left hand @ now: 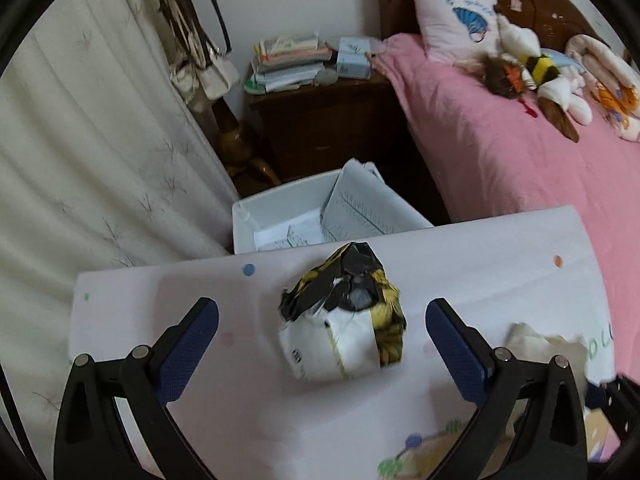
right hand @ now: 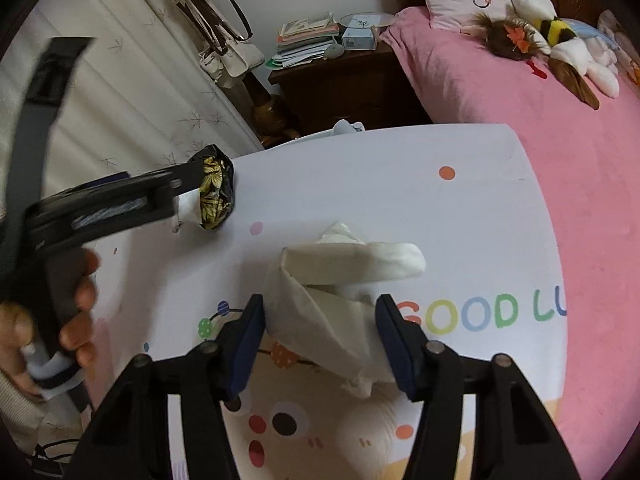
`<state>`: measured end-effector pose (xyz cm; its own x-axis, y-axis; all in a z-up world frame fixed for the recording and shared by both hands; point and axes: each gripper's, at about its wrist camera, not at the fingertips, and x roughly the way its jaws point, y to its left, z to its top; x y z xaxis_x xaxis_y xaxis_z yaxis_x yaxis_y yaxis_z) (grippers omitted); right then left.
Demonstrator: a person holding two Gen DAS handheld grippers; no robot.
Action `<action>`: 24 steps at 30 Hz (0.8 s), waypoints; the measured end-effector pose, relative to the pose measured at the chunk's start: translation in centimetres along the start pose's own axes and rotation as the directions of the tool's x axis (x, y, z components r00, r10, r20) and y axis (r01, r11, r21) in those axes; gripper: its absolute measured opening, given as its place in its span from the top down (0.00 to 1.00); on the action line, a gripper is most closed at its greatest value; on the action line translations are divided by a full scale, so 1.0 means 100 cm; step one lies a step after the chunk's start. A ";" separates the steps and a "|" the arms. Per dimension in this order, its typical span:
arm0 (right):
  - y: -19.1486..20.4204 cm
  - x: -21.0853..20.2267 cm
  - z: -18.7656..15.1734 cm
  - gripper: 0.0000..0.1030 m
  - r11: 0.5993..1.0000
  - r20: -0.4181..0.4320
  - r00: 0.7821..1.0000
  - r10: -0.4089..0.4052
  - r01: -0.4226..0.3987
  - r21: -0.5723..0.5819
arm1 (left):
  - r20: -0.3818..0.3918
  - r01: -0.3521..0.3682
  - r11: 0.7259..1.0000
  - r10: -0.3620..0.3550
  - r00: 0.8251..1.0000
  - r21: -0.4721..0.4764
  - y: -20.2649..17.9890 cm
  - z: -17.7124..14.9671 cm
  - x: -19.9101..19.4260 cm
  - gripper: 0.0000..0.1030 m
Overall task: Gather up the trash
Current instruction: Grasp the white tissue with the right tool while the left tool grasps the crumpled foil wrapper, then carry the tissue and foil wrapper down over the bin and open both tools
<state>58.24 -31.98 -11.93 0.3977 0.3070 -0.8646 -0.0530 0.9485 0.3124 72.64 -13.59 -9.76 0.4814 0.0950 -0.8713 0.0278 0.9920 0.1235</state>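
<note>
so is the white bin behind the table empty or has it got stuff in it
Not empty. The white bin is open-topped and the left wrist view shows printed paper sheets inside, one leaning on its far wall. How full it is cannot be told.

Both grippers, left gripper (left hand: 322, 316) and right gripper (right hand: 320, 320): black plastic frames, dark blue textured pads, silver round pivot pins. Cream knit sleeve (right hand: 12, 388) at 8 o'clock in right view.

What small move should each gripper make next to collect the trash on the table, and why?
Probably close both. The left gripper stands open around the crumpled wrapper; the right gripper straddles the white tissue, apparently not yet pinching it. Then carry both to the white bin.
</note>
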 end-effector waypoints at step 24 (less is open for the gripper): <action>0.026 -0.031 -0.070 0.70 0.997 -0.004 0.997 0.075 -0.075 0.037 | -0.063 0.127 0.988 -0.133 0.989 -0.091 0.042 -0.102 -0.052 0.53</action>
<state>50.50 -29.91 -11.20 0.3888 0.3774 -0.8405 -0.0486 0.9194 0.3903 61.36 -9.06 -9.57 0.4177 -0.0323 -0.9080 0.0085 0.9995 -0.0316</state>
